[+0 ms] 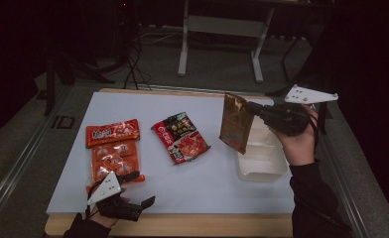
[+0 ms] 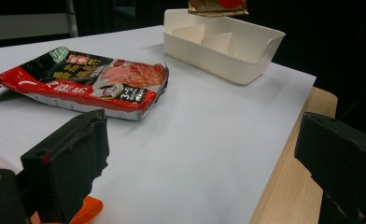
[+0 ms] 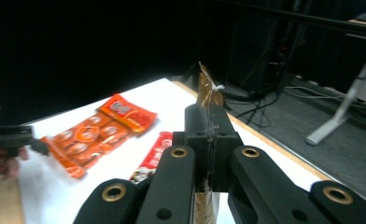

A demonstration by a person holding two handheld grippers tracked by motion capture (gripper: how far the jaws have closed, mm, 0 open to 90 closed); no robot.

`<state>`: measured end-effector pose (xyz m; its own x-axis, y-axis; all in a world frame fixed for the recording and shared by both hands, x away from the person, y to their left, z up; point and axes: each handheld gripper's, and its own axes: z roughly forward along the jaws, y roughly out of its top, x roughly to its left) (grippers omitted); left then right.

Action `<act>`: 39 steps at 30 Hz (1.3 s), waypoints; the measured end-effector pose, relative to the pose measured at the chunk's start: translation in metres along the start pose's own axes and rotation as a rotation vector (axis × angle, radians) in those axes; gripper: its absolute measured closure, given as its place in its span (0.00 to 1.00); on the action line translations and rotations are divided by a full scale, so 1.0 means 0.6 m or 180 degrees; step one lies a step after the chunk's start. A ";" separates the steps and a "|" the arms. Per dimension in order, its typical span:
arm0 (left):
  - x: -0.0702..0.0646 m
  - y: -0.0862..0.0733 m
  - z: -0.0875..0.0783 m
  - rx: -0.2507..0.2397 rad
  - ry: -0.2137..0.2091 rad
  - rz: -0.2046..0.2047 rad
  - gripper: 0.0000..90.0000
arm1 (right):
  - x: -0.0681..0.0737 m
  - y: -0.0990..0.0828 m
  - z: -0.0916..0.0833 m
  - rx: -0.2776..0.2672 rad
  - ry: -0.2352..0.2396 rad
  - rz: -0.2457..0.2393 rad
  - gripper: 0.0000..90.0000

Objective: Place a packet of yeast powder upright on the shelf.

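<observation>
While left gripper (image 1: 142,203) rests spread at near table edge (image 1: 182,224), empty, right gripper (image 1: 252,108) pinches gold pouch (image 1: 234,123) by side seam, hanging above white bin (image 1: 262,171). Pouch light, crinkly, slippery film (likely sways); grip at seam, not belly. Orange pack (image 1: 114,151) farther left.

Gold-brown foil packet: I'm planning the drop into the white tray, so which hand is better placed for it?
Right. The right gripper is shut on the gold-brown foil packet above the white plastic divided tray; the left gripper rests open at the near edge.
</observation>
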<state>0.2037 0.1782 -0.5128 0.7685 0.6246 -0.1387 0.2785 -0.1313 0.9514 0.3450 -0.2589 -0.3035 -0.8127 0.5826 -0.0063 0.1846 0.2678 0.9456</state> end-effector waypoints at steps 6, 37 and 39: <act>0.000 0.000 0.001 0.0007 0.0000 -0.0007 0.04 | -0.037 0.000 -0.003 0.0035 -0.0188 0.0025 1.00; 0.003 -0.003 0.000 0.0026 0.0019 -0.0072 0.04 | -0.183 -0.037 0.053 0.0248 -0.0674 0.0225 0.99; 0.002 -0.003 0.001 0.0032 0.0010 -0.0068 0.04 | -0.193 -0.044 0.061 0.0296 -0.0715 0.0193 0.99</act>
<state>0.2045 0.1790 -0.5151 0.7605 0.6298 -0.1581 0.3005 -0.1255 0.9455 0.4546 -0.3056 -0.3398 -0.6573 0.7529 -0.0325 0.2877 0.2905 0.9126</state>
